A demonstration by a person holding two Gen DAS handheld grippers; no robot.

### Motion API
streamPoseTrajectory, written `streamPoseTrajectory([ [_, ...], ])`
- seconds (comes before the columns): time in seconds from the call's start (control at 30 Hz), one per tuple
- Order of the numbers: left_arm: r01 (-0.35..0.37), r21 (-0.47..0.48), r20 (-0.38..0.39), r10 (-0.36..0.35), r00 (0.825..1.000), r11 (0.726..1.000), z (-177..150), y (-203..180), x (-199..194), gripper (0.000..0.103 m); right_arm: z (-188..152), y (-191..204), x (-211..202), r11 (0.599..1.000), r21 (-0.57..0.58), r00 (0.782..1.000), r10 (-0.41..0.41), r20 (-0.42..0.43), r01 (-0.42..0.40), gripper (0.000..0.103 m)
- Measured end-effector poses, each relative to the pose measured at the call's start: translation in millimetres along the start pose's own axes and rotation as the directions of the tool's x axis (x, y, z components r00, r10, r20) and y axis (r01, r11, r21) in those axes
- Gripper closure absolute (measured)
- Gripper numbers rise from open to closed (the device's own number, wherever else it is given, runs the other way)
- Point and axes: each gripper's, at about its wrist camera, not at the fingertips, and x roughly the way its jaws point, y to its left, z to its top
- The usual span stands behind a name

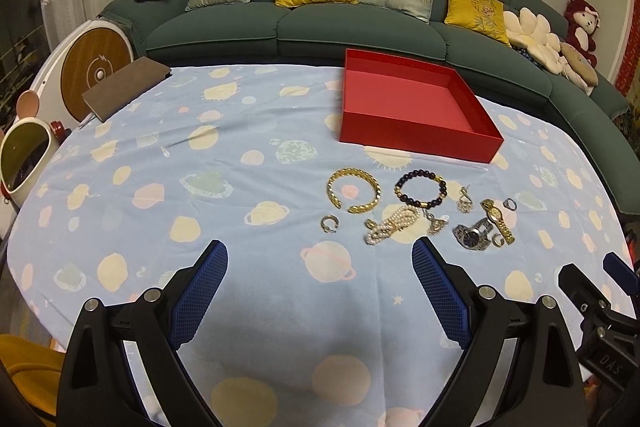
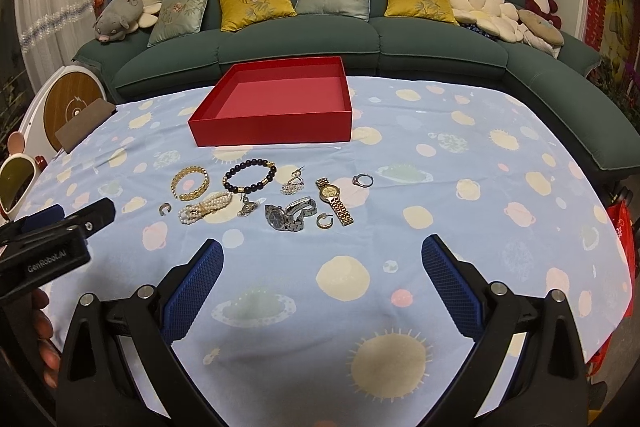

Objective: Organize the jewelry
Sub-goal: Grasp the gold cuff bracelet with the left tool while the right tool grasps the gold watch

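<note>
The jewelry lies loose in a small cluster on the table (image 2: 460,131), just in front of the red box (image 2: 272,125): a gold link bangle (image 2: 191,183), a dark beaded bracelet (image 2: 250,177), a bunched pearl bracelet (image 2: 205,207), a silver watch (image 2: 286,217), a gold watch (image 2: 335,199), a ring (image 2: 363,180) off to the far right, a small hoop earring (image 2: 323,220) beside the gold watch, another small hoop (image 2: 164,209) at the left edge, and a couple of dangling pendants or earrings too small to name surely. The box sits open and bare inside, its low wall facing the pieces, which reads as the place they are meant to go; nothing is in it yet, so the sorting looks unstarted. Spread apart and mostly not overlapping, the pieces seem laid out so each can be pinched singly, though the pearls and the pendant beside them touch and could drag together. The right gripper (image 2: 322,259) hovers above the cloth near the watches, jaws spread wide and grasping nothing, lined up roughly with the middle of the cluster. The left gripper (image 1: 320,261) hangs likewise released and empty, aimed at the bangle and pearls, so each side appears to cover its own half. Thin chains and the flat ring will likely need a low, careful pinch against the soft cloth
</note>
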Motion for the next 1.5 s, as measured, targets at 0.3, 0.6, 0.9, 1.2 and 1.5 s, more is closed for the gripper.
streamPoseTrajectory([
  [0.3,0.033,0.128,-0.058,-0.026,0.998,0.991,40,11,26,0.012,34,-16,43,0.995,-0.042,0.990,0.089,-0.106,-0.094,0.028],
  [0.6,0.039,0.083,-0.126,-0.028,0.992,0.996,29,22,73,0.012,31,-31,91,0.995,0.029,0.984,0.099,-0.149,-0.095,0.037],
  [0.9,0.084,0.101,-0.115,-0.073,0.991,0.991,28,9,82,0.012,28,-23,123,0.998,-0.002,0.982,0.069,-0.178,-0.070,0.052],
  [1.2,0.089,0.107,-0.134,-0.075,0.988,0.990,25,7,92,0.012,29,-18,150,0.998,-0.022,0.979,0.056,-0.198,-0.062,0.063],
  [1.5,0.105,0.101,-0.132,-0.091,0.987,0.989,25,12,91,0.012,31,-15,157,0.997,-0.015,0.976,0.070,-0.208,-0.075,0.081],
])
